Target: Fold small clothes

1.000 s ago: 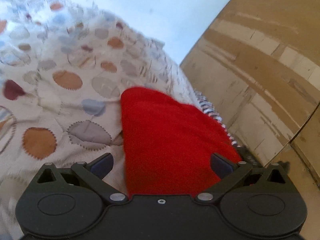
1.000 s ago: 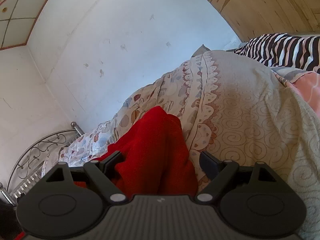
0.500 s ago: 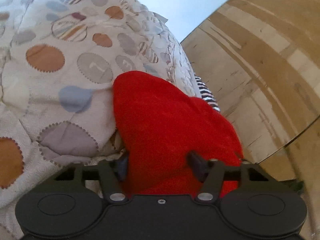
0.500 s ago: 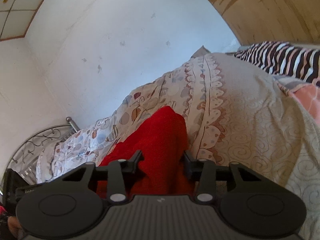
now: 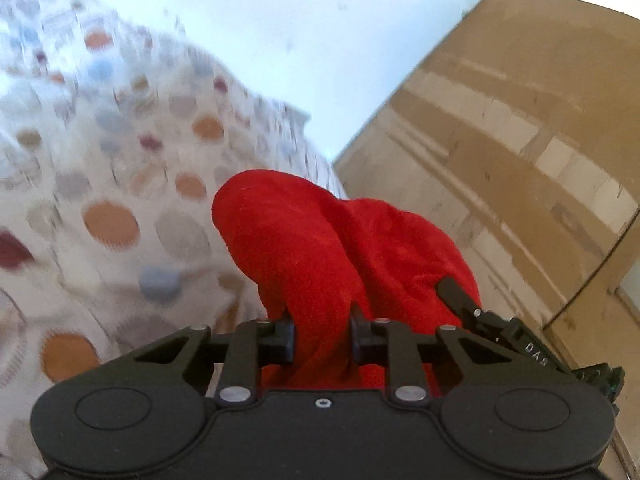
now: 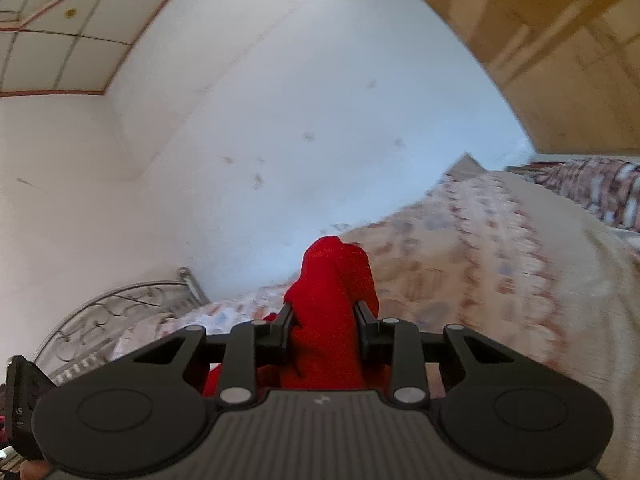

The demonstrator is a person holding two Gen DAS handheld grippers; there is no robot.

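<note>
Partly hidden red garment (image 5: pixel 320 248), blurred bedspread (image 5: pixel 100 184)

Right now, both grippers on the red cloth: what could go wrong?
1. The left gripper and right gripper are closing on bunched folds of the red cloth, not a flat edge, so the fold may come out crooked.
2. The free end flops forward over the bedspread and may drag.
</note>
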